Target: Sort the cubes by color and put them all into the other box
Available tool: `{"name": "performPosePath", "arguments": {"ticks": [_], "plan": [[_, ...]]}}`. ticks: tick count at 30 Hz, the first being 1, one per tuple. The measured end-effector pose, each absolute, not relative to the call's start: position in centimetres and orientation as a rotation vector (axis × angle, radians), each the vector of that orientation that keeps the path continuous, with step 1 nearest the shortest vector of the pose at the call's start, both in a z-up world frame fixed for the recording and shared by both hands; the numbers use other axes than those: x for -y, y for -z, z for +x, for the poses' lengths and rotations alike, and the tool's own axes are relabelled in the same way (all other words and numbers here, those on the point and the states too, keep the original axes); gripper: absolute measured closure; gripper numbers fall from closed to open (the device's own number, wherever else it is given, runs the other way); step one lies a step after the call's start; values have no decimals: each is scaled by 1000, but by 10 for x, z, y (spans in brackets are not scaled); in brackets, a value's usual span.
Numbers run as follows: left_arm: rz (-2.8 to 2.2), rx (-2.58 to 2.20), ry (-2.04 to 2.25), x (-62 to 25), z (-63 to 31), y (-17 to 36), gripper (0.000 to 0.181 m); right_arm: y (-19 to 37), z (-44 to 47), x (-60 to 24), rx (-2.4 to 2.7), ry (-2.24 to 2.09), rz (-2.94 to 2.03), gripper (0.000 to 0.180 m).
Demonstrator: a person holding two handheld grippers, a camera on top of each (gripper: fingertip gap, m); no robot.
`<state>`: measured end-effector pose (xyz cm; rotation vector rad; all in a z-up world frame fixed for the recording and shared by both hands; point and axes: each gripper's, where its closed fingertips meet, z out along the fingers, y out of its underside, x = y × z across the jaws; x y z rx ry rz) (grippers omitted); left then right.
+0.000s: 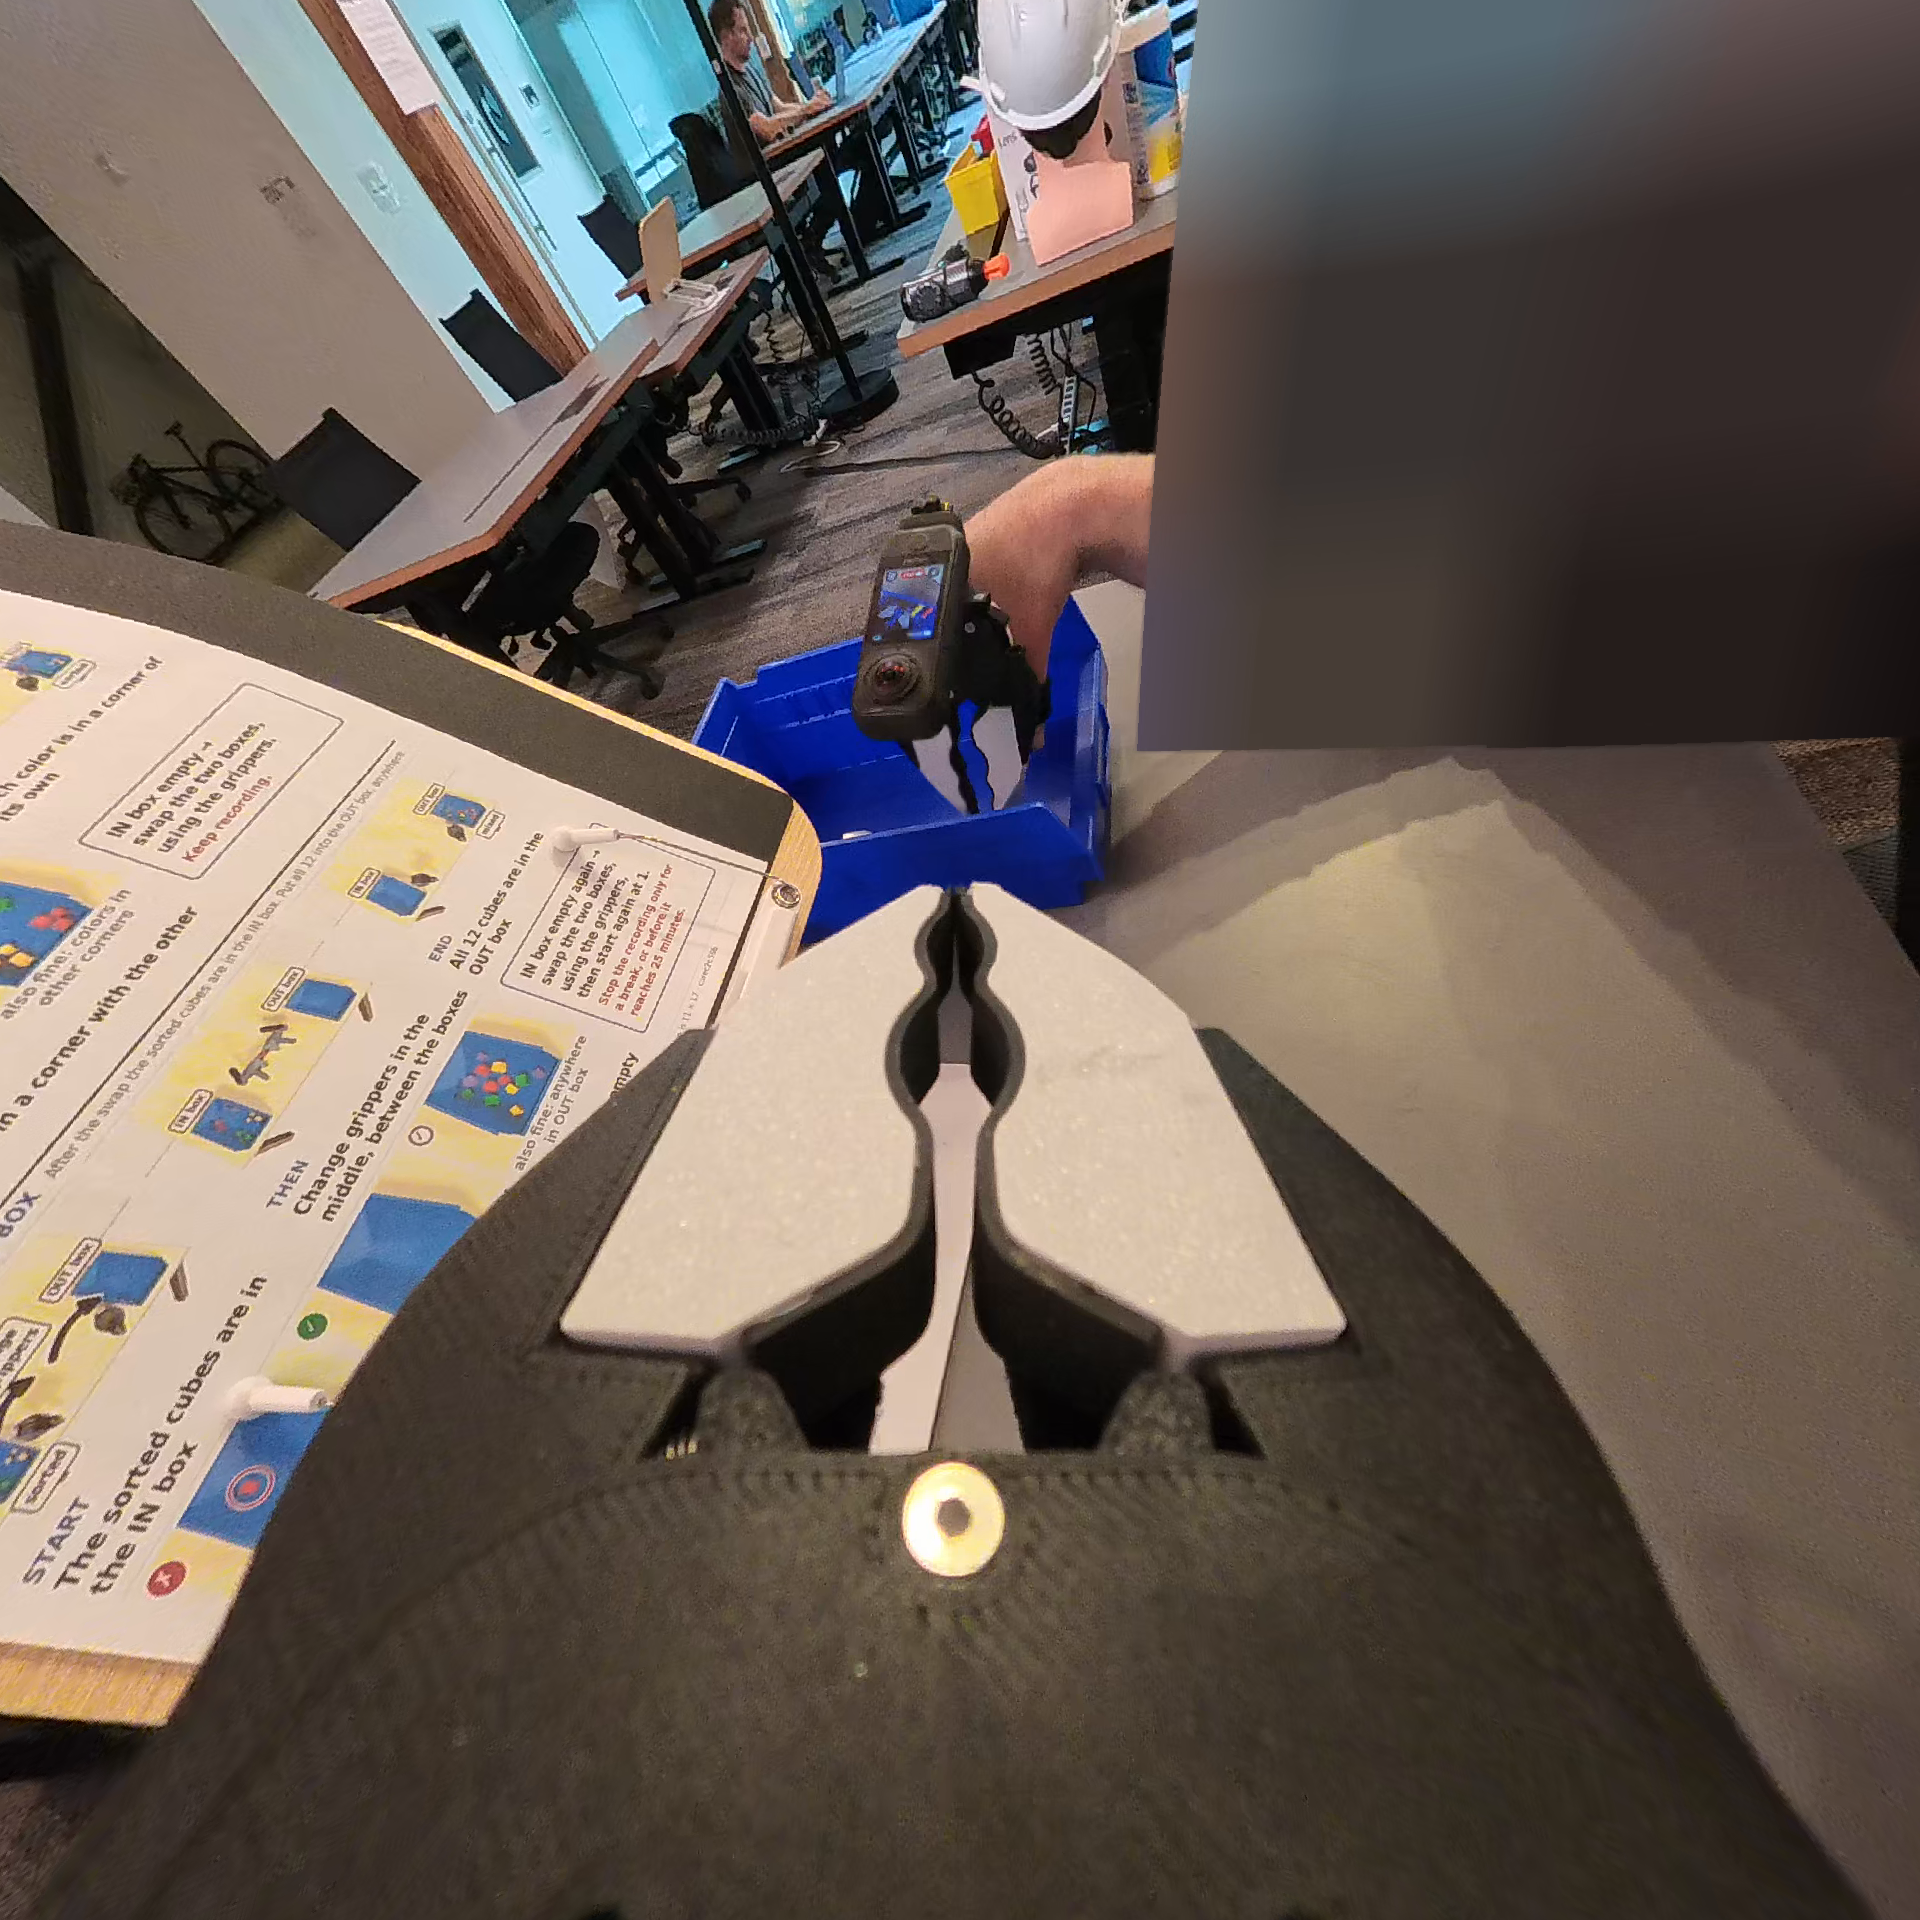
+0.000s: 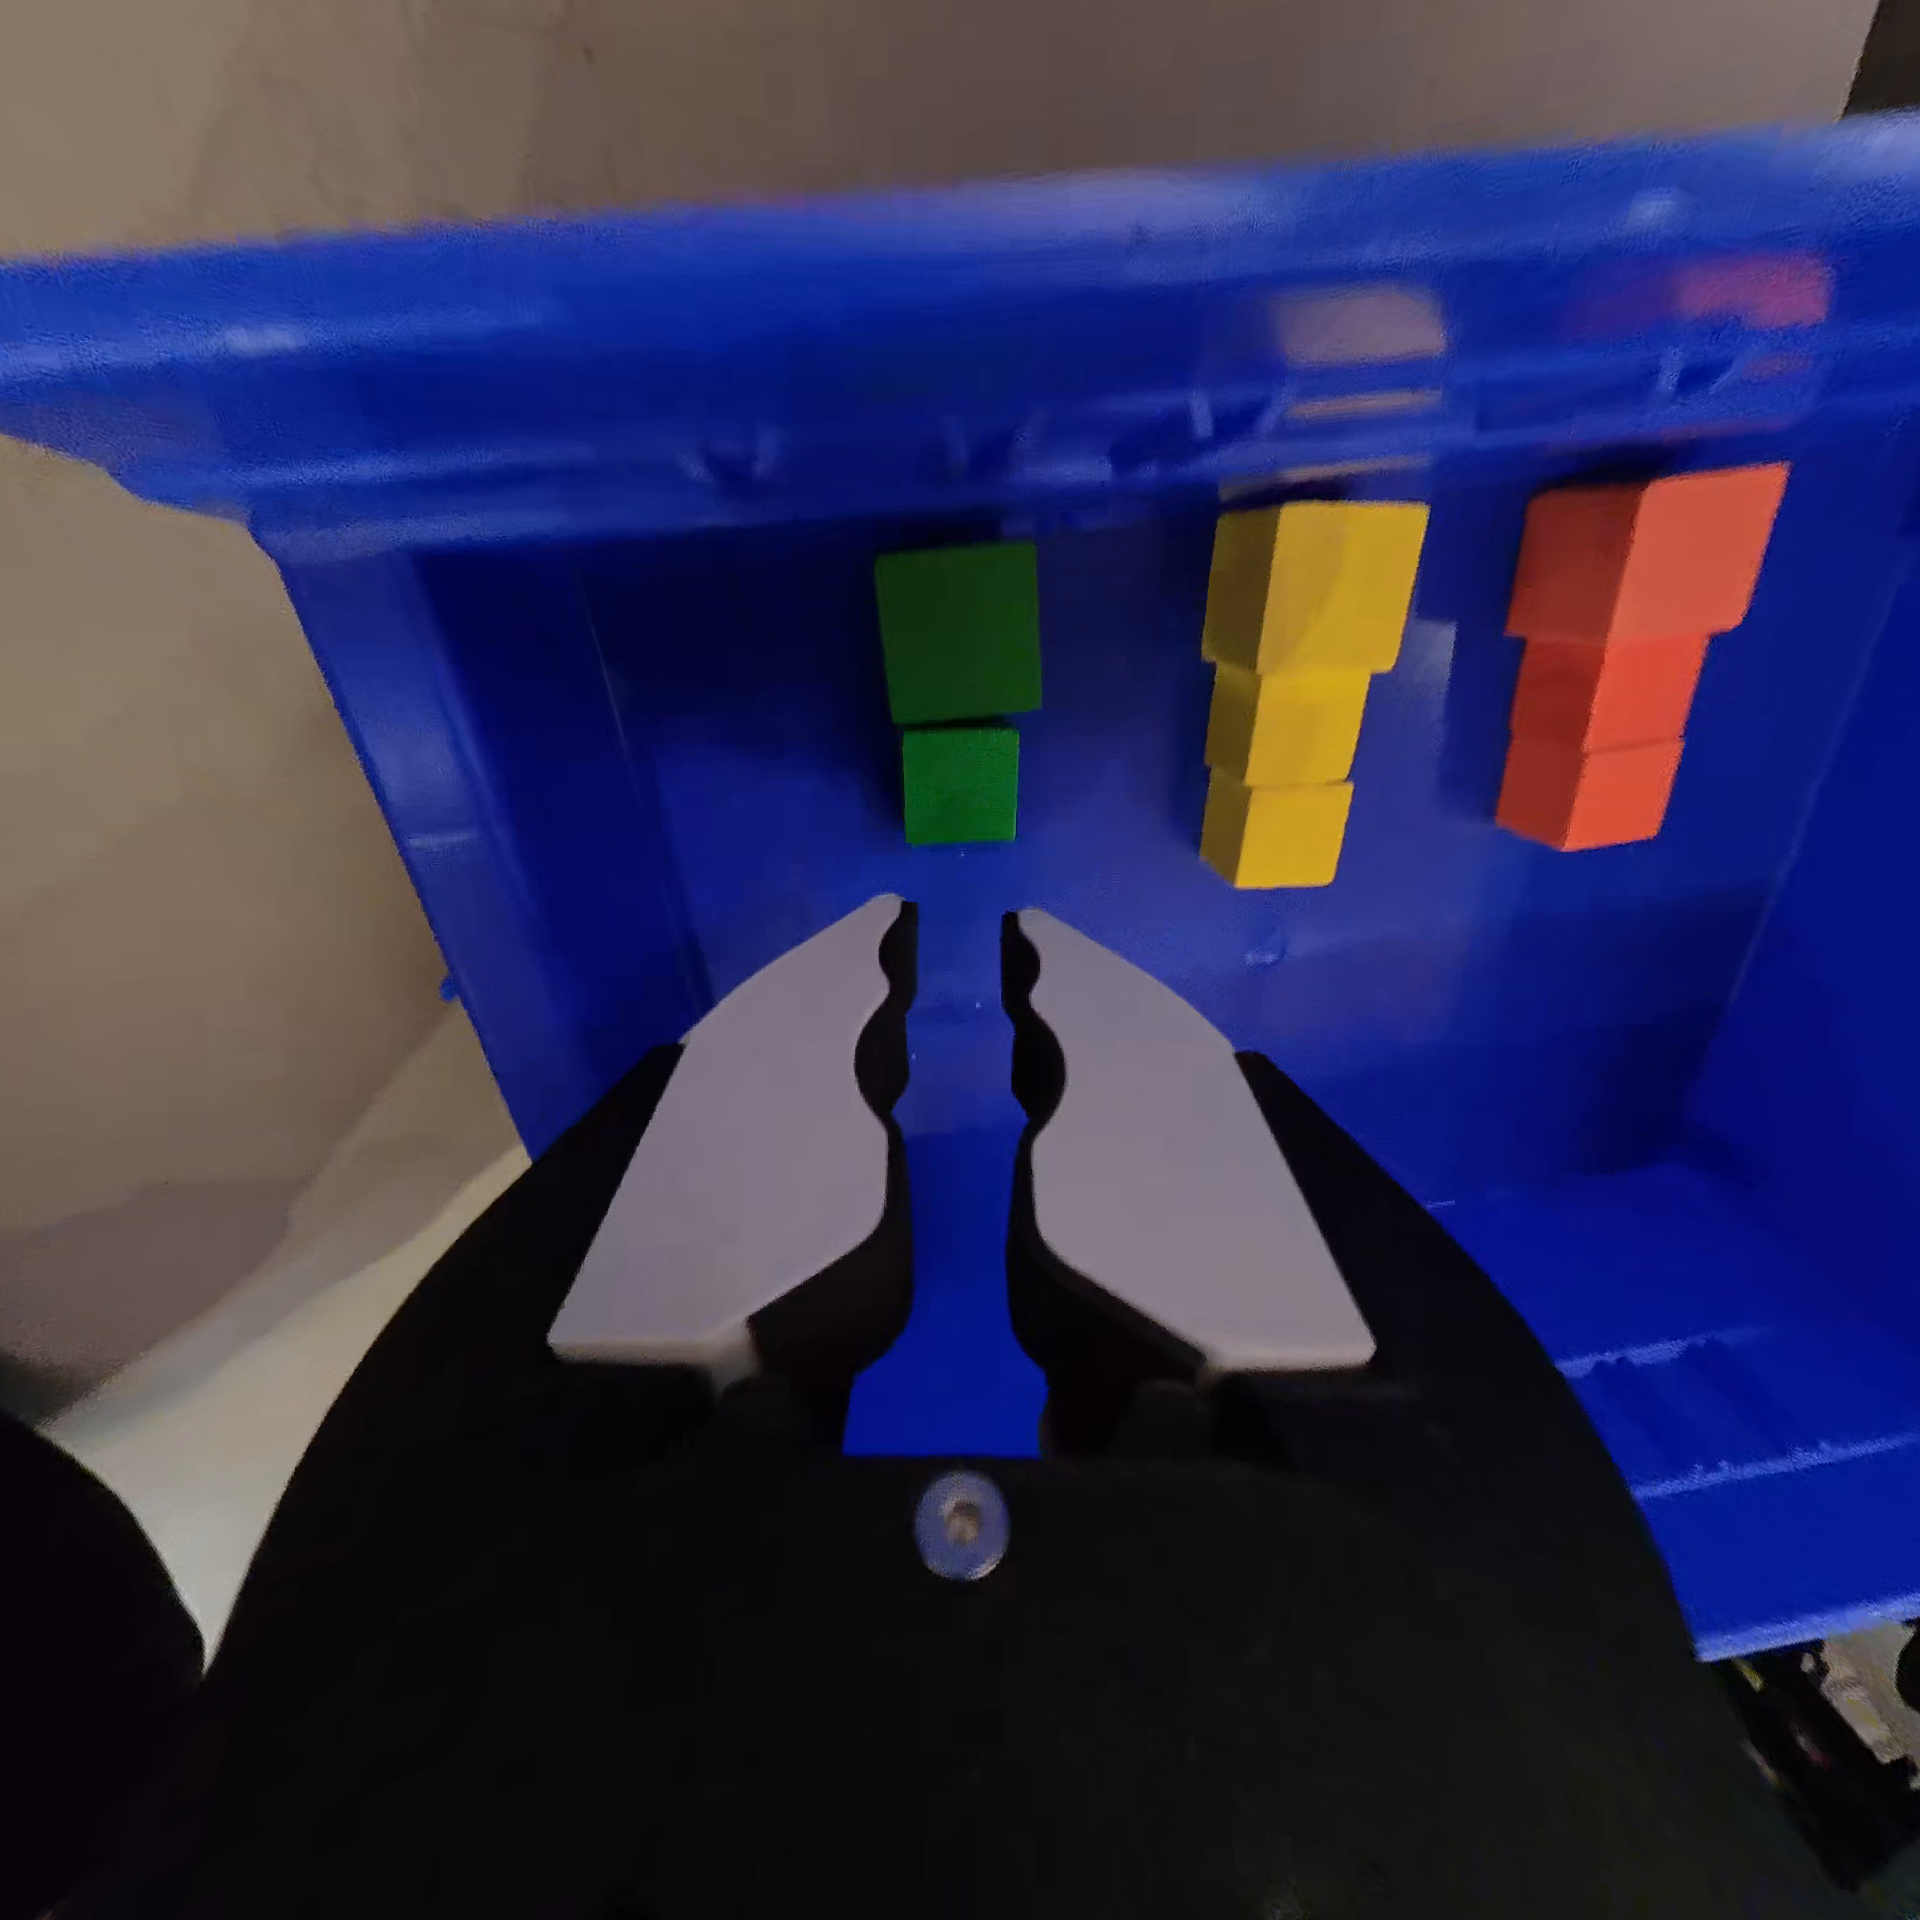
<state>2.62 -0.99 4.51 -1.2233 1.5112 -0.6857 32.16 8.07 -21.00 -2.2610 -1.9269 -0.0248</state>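
Observation:
In the right wrist view, my right gripper point(image 2: 958, 920) is open and empty inside the blue box point(image 2: 727, 343). Just beyond its fingertips lies a row of two green cubes point(image 2: 958, 686). To their right are a row of three yellow cubes point(image 2: 1288, 696) and a row of three orange cubes point(image 2: 1610, 665), all on the box floor by the far wall. In the left wrist view, my left gripper point(image 1: 958, 896) is shut and empty over the grey table point(image 1: 1455, 1143). Past it stands the blue box point(image 1: 935, 862) with the right gripper point(image 1: 977, 779) reaching into it.
A printed instruction sheet on a wooden board point(image 1: 260, 1039) lies to the left of my left gripper. A person's hand point(image 1: 1049, 551) holds the right gripper. Office desks and chairs stand far behind the table. The tips of one gripper are about 40 cm away from the tips of the other.

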Motion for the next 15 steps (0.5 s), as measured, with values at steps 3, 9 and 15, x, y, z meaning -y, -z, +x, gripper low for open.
{"name": "performPosePath", "arguments": {"ticks": [3,9,15], "plan": [[-1227,-1517,680,10,28,-44,181,218,326,-80,1938,20,-2305,170],[-1227,-1530,680,11,29,-42,181,226,317,-86,1968,57,-2271,177],[-1238,-1532,660,10,28,-42,181,218,324,-87,1918,76,-2298,174]]}}
